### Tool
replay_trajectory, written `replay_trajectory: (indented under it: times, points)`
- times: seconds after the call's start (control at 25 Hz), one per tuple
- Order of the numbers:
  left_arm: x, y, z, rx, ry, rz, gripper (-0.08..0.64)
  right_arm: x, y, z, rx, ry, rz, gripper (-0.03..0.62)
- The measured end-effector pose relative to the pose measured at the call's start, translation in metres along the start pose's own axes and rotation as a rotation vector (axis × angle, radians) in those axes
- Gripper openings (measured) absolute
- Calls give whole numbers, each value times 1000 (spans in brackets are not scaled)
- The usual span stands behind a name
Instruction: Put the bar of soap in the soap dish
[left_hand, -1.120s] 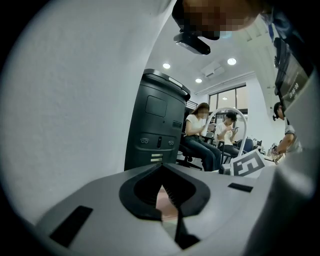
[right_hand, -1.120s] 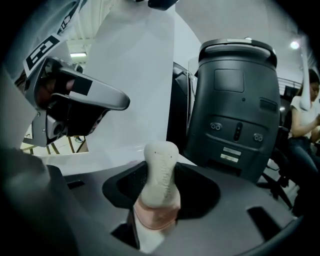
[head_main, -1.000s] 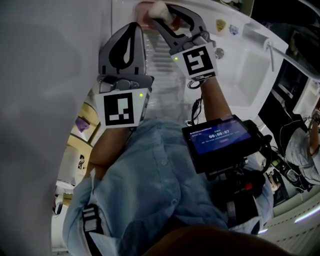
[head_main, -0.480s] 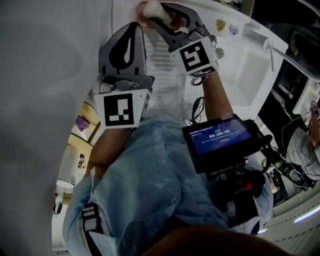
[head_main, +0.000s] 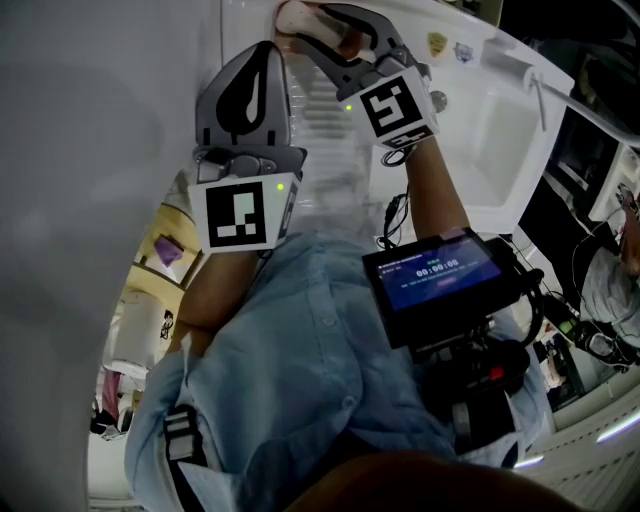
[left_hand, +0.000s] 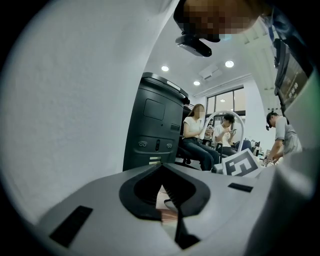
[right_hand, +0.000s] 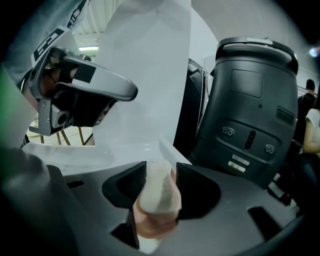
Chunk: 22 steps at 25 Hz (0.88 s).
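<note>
My right gripper is shut on the bar of soap, which is white with a rough top face. A pinkish part shows just under the bar; I cannot tell whether it belongs to the bar. In the head view my right gripper reaches to the frame's top edge, where the soap is partly cut off. My left gripper hangs beside it to the left, jaws together with nothing in them. In the left gripper view my left gripper shows a small pinkish patch behind its jaws. No soap dish is clearly in view.
A white sink unit lies under both grippers, with a ribbed draining surface and a basin to the right holding a thin tap. A black device with a lit screen hangs on my chest. People sit far off.
My right gripper has carried the soap a little farther away, toward the top edge of the head view. The left gripper has stayed where it was.
</note>
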<state>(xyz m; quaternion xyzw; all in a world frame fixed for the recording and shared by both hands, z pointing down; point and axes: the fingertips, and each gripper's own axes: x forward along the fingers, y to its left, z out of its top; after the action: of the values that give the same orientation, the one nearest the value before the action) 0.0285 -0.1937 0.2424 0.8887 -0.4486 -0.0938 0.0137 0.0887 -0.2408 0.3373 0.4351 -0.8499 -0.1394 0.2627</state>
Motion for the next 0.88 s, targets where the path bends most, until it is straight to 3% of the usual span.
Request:
replay_trajectory:
  times: [0.32, 0.48, 0.6, 0.88]
  points:
    - [2, 5, -14, 11, 39, 11, 8, -13, -2, 13, 160, -127, -24, 193]
    - [-13, 17, -16, -19, -3, 101, 7, -14, 11, 37, 213, -199, 49, 186]
    - [-17, 23, -20, -32, -6, 128, 7, -18, 17, 48, 316, -247, 73, 172]
    - [-16, 22, -31, -54, 5, 135, 6, -31, 36, 38, 473, -225, 131, 130]
